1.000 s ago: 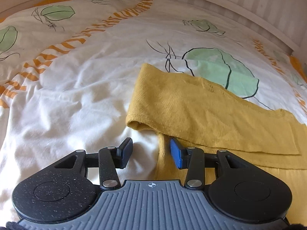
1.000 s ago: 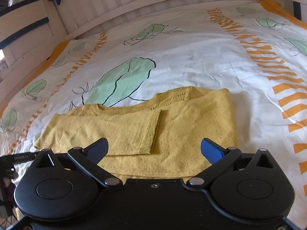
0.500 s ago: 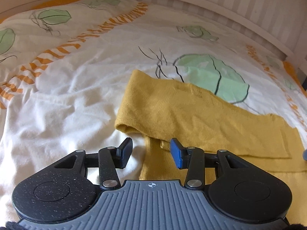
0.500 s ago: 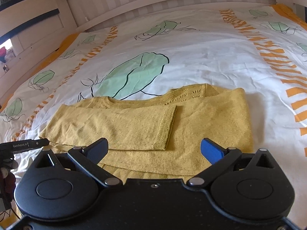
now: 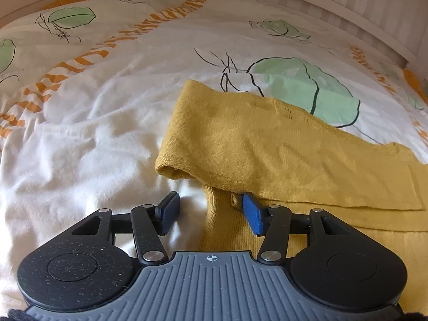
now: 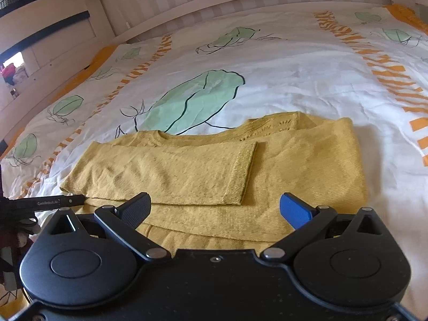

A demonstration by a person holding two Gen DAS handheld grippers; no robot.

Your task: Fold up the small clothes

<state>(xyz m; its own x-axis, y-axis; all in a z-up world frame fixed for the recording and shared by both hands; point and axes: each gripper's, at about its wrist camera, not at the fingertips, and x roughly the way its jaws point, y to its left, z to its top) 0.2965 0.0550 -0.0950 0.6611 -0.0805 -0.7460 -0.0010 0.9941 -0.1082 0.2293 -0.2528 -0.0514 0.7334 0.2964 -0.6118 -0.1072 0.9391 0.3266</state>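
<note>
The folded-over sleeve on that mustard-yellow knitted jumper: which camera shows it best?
The right wrist view: the folded sleeve lies whole across the mustard-yellow knitted jumper, cuff edge included. The left wrist view shows the sleeve from its side, cuff end near the frame's right edge, with the open left tongs close before it.

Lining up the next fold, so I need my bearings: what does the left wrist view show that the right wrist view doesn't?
Only the left wrist view shows the left gripper, open, at the yellow sweater's side edge, with the rolled fold just ahead. Only the right wrist view shows the right gripper, open wide over the near hem, the sleeve cuff folded across the body, and the bed rails. Both show the sweater lying on the leaf-print duvet.
</note>
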